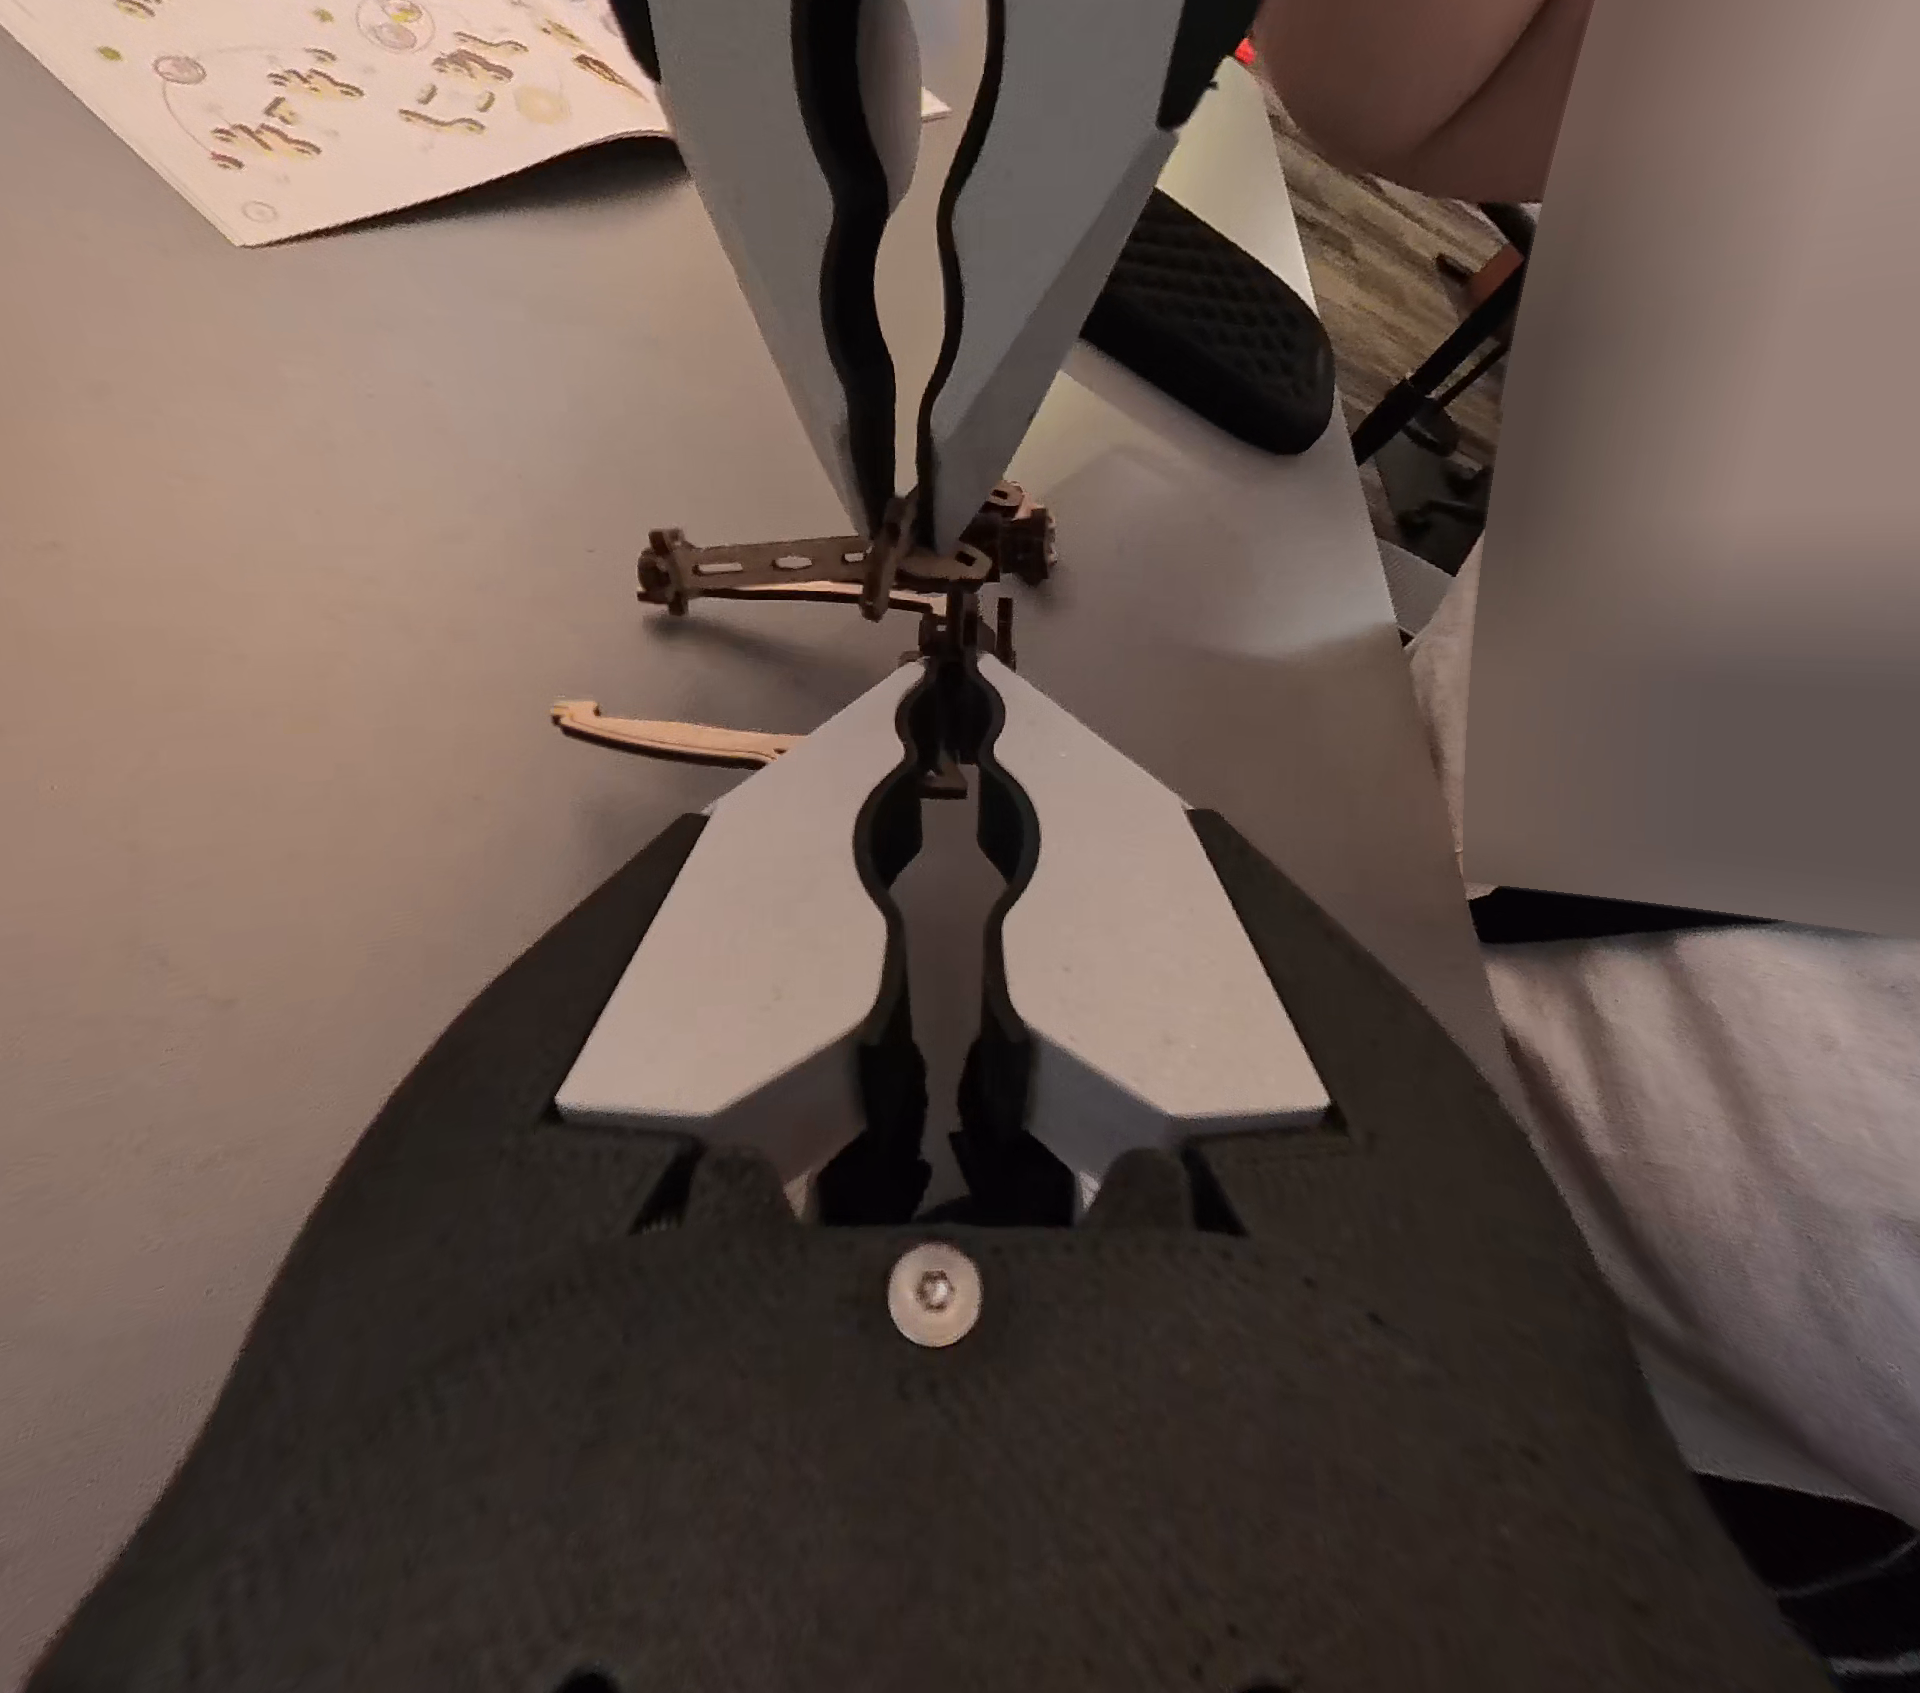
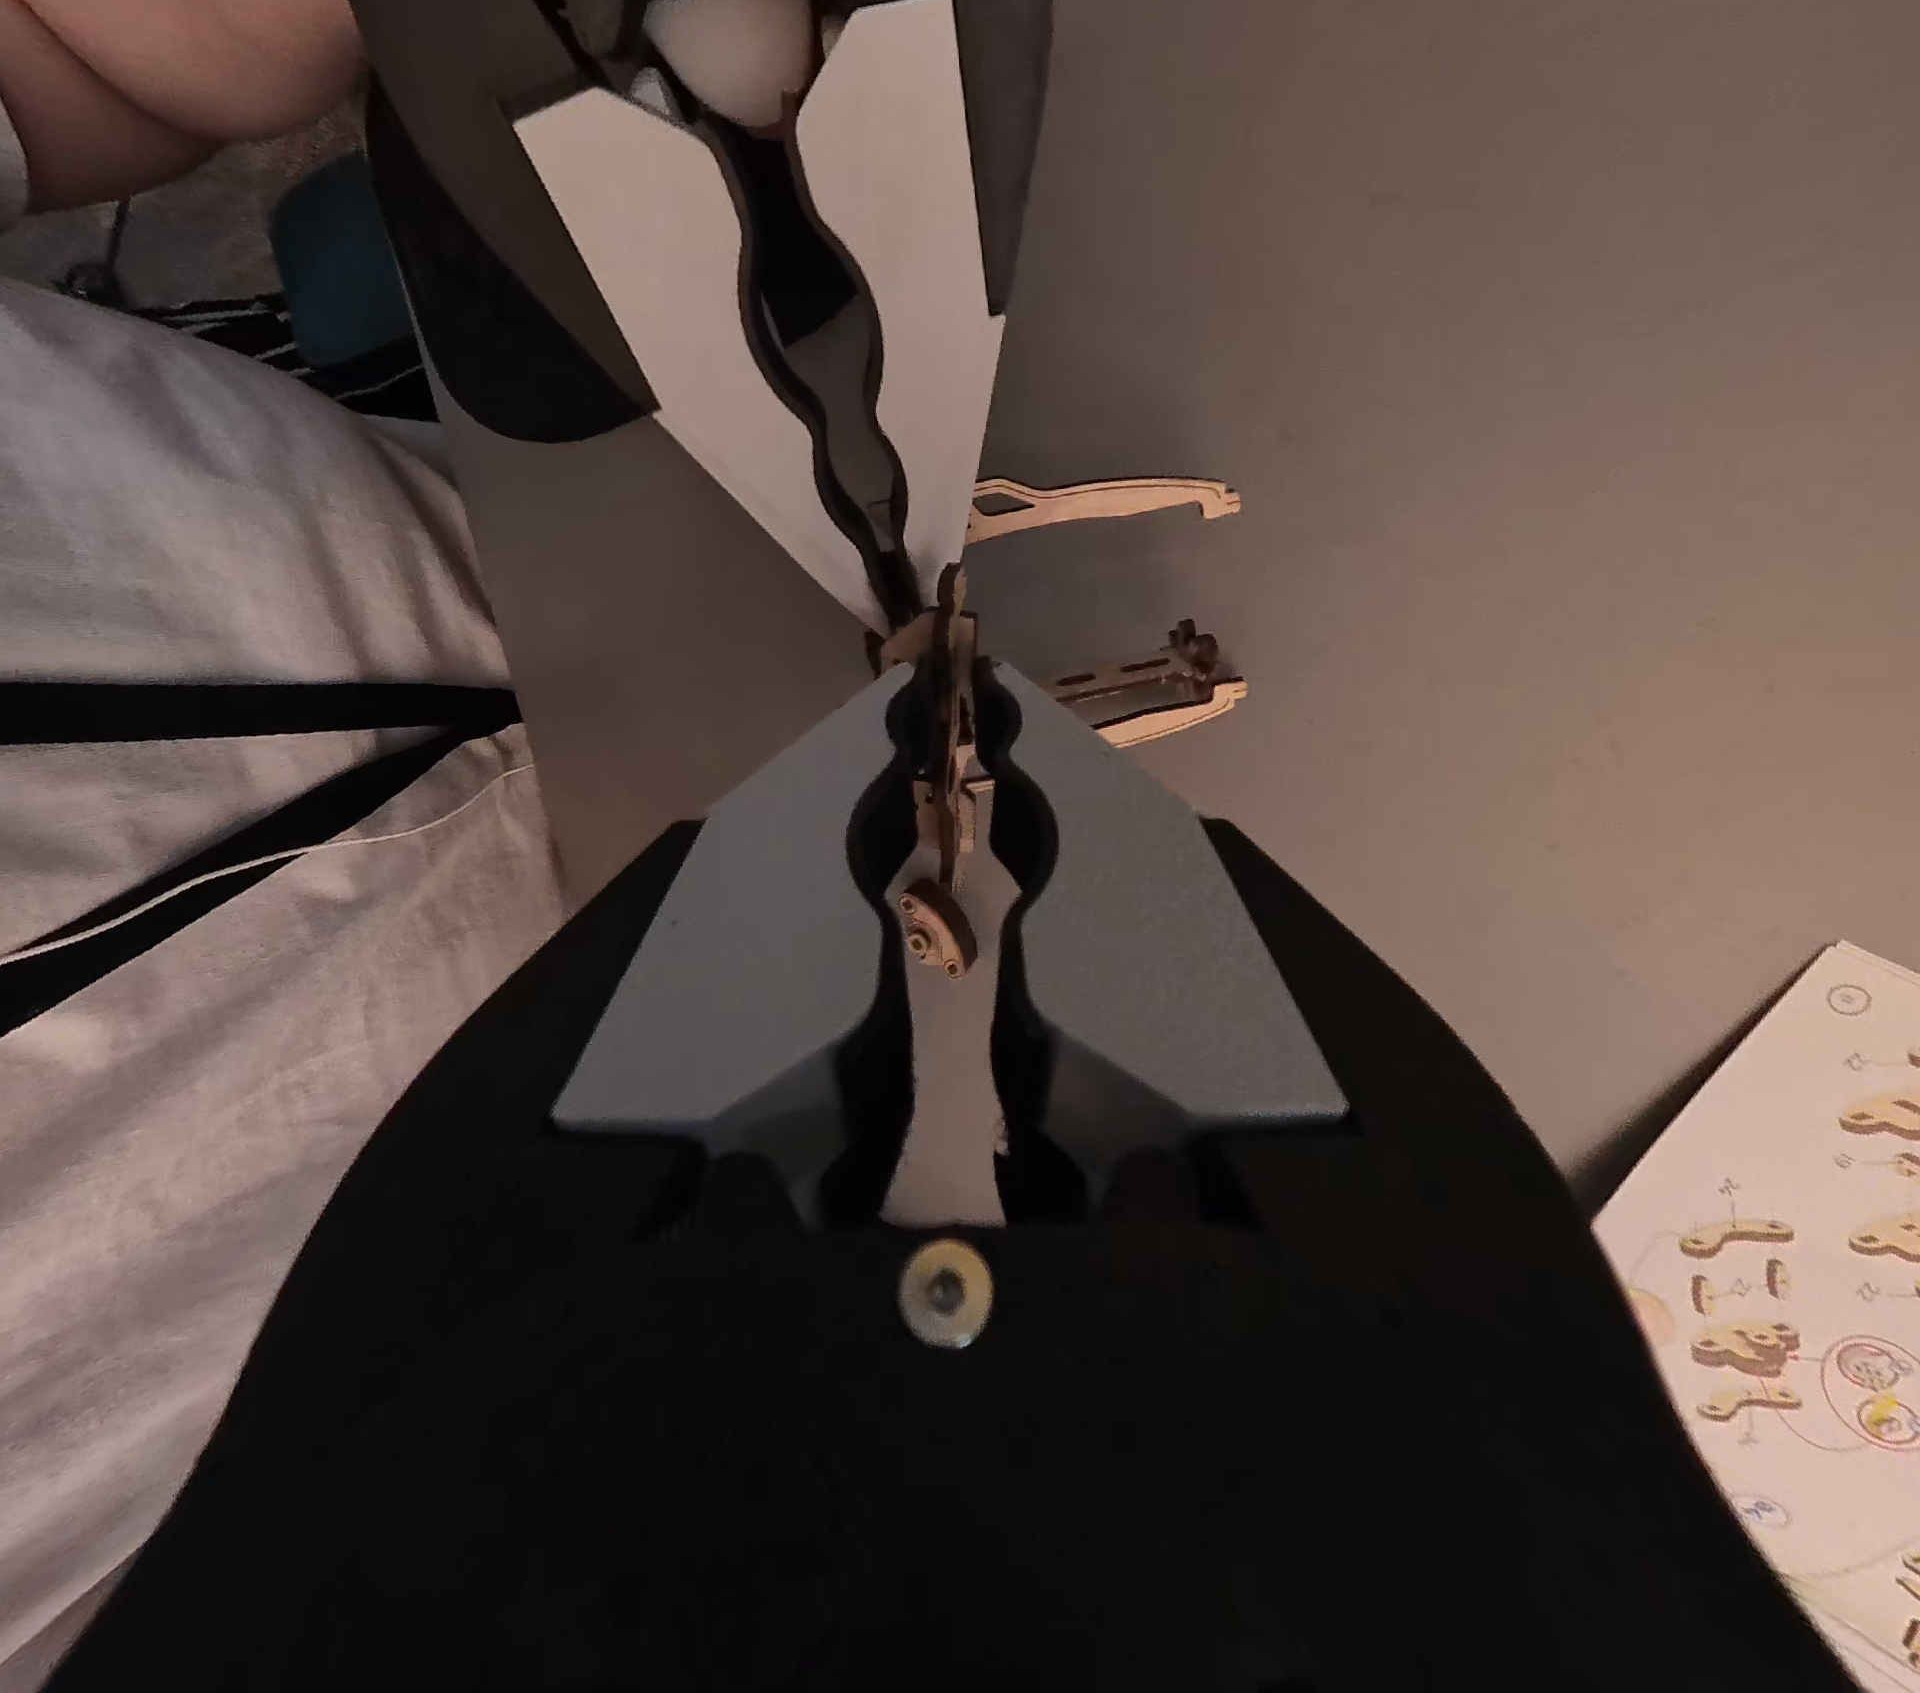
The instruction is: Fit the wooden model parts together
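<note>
Left gripper (image 1: pixel 948 667) clamped on a small wooden piece (image 1: pixel 951 630); right gripper (image 2: pixel 951 677) clamped on the wooden model assembly (image 2: pixel 948 770), tips meeting tip to tip above the grey table (image 1: pixel 312 500). Table edge just to the person's side, open surface the other way. Assembly: thin laser-cut slotted parts, dark edges. Loose flat strip (image 1: pixel 665 734) beside it. Instruction sheet (image 1: pixel 291 22) is far off. Only the right view shows the assembly's round pinned disc (image 2: pixel 935 921).

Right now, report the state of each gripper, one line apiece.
Left gripper: shut on a small wooden part.
Right gripper: shut on the wooden model assembly.
</note>
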Demonstrator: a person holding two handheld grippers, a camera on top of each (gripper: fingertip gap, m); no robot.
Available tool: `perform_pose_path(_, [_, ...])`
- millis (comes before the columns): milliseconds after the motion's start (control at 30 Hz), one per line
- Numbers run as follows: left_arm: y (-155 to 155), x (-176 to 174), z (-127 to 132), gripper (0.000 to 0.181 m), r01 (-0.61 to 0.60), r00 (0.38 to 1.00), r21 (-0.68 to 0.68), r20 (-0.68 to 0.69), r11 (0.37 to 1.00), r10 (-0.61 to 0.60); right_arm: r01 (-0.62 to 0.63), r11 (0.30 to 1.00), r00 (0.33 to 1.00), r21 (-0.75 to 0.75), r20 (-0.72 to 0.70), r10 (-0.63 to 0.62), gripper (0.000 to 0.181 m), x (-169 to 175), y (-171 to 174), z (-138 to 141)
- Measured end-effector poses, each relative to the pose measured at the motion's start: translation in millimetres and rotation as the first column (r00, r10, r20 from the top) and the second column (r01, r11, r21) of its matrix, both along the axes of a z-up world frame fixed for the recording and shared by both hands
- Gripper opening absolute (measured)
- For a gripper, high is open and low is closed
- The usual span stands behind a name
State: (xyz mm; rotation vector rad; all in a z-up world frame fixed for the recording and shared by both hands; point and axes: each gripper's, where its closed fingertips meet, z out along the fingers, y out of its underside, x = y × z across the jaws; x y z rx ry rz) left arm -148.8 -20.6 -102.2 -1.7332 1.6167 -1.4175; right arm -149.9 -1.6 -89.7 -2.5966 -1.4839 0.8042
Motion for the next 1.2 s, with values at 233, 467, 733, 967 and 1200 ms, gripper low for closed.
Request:
perform_pose_path(233, [-3,-1,-6,0.0,0.028,1.0,0.086,-0.014,0.996,-0.026,-0.012,0.999,1.0,-0.049,-0.001,0.012,0.005,-2,-3,-6])
perform_pose_path(467, [-6,-1,-18,0.0,0.052,0.996,0.13,-0.078,0.99,-0.042,-0.023,0.998,0.999,-0.054,-0.027,0.022,0.005,-5,-6,-16])
perform_pose_path(733, [-9,-1,-19,0.0,0.072,0.995,0.14,-0.077,0.988,-0.062,-0.116,0.993,0.993,0.037,-0.008,0.116,0.005,-5,-8,-16])
perform_pose_path(967, [-8,-1,-18,0.0,0.08,0.995,0.145,-0.07,0.986,-0.071,-0.23,0.967,0.973,0.113,0.028,0.228,0.004,-5,-8,-16])
perform_pose_path(1200, [-7,0,-18,0.0,0.076,0.995,0.138,-0.068,0.988,-0.067,-0.165,0.984,0.984,0.071,-0.055,0.169,0.005,-4,-7,-16])
